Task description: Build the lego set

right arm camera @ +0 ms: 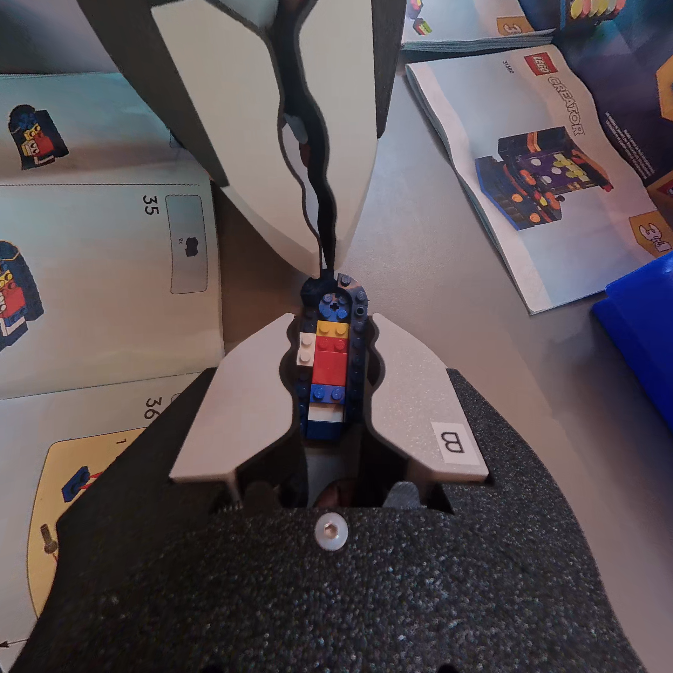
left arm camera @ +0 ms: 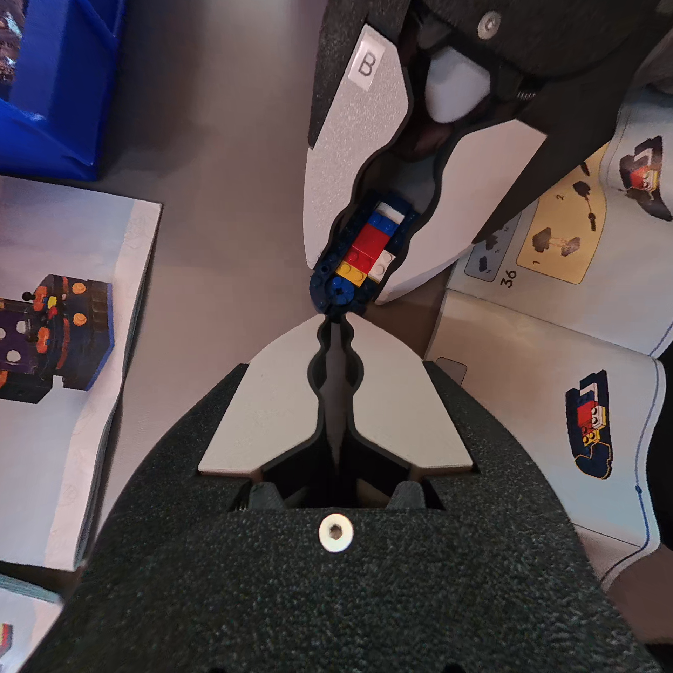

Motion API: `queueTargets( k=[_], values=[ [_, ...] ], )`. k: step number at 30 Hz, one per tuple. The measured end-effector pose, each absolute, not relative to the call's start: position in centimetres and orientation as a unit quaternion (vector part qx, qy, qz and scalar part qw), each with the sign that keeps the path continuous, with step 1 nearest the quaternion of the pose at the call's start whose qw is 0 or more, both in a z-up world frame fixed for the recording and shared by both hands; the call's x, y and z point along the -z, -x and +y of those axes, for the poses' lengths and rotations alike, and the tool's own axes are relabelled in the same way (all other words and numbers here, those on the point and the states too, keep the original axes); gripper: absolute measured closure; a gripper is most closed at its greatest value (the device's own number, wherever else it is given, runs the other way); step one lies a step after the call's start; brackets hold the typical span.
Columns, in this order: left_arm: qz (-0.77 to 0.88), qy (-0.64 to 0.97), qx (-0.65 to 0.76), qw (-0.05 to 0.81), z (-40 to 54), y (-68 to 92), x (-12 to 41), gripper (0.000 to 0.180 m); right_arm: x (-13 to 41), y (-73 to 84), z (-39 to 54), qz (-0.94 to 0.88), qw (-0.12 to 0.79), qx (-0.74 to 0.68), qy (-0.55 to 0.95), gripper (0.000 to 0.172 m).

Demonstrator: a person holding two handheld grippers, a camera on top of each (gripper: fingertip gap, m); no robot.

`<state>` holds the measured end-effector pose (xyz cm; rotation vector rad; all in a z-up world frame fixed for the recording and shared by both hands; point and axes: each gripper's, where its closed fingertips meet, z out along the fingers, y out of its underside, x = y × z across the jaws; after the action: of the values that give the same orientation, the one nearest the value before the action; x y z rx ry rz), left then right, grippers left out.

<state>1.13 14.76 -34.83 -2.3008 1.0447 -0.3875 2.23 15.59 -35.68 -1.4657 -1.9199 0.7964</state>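
Right hand-held gripper is clamping the brick build, left one is pinching a dark piece at its nose.

The little dark-blue brick build, with red, yellow, white and blue bricks on top, is sitting pressed between the right fingers above the desk. The left hand-held gripper, nearly closed, is gripping a small dark piece against the rounded end; looks like a seating step, wanting a steady push. Open instruction booklets are lying alongside, blue bin farther off.

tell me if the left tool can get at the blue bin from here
Probably not right away: the left tool is pinched on a small dark piece at the brick model; otherwise bare table leads to the blue bin.
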Motion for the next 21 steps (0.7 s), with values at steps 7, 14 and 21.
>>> queueTargets(
  k=[7, 14, 21],
  values=[
    [0.421, 0.859, 0.100, 0.273, 14.91, -1.13, 34.84, 0.177, 35.70, -2.26, 15.62, -0.719, 0.292, -0.300, 0.554, 0.136],
    [0.436, 0.861, 0.076, 0.251, 14.95, -1.14, 34.85, 0.177, 35.72, -2.27, 15.63, -0.718, 0.291, -0.301, 0.556, 0.136],
    [0.450, 0.864, 0.048, 0.222, 15.19, -1.17, 34.87, 0.177, 35.73, -2.29, 15.81, -0.714, 0.292, -0.299, 0.562, 0.136]
  ],
)
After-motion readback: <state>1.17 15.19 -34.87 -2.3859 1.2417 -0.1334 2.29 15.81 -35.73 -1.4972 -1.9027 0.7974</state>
